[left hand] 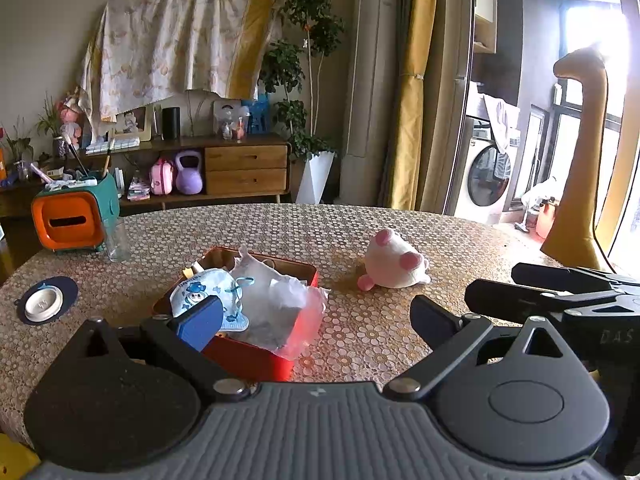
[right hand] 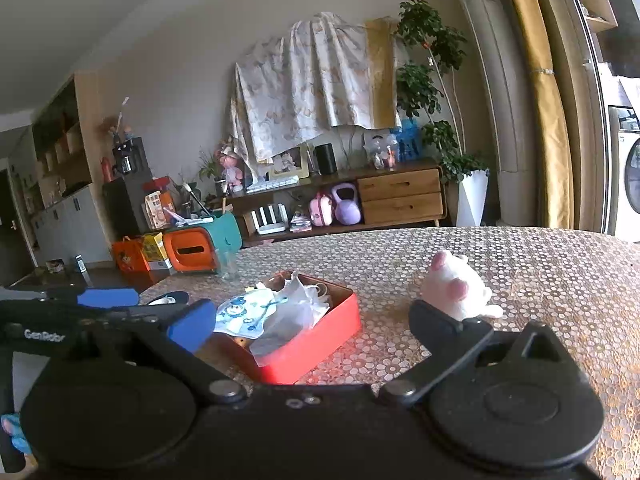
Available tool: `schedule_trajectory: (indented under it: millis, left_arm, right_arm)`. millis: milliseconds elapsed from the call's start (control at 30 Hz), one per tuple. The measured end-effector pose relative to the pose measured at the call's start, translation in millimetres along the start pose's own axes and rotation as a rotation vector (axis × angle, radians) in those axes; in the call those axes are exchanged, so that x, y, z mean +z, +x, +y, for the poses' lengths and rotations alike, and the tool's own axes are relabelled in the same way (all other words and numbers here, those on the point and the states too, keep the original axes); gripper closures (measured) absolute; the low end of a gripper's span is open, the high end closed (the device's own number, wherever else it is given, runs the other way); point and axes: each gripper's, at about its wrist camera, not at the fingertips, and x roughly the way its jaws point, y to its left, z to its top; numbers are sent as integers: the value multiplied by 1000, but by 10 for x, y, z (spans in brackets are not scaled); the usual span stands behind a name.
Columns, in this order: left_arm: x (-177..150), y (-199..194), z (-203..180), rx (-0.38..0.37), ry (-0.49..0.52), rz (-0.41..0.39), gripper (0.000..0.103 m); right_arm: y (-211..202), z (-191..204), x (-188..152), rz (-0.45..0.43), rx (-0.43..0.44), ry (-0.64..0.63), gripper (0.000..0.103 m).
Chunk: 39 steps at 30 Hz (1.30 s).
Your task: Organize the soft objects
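Left claw: I am holding it spread wide with nothing between its fingers, hovering over the near edge of the red rectangular box.
Right claw: I am keeping it apart and empty too.
Box contents: a blue-printed child's face mask and crumpled clear plastic bags are lying inside.
White-and-pink plush toy: lying on the patterned bench, well right of the box.

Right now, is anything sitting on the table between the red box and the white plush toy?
No. Between the red box and the white plush toy only bare patterned tablecloth shows, in both wrist views.
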Motion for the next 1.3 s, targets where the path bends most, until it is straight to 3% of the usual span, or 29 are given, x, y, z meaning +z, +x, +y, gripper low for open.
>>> schedule_trajectory:
  millis: [1300]
  left_arm:
    - [-6, -24, 61, -13, -21, 1, 2]
  right_arm:
    - [47, 40, -41, 18, -12, 3, 0]
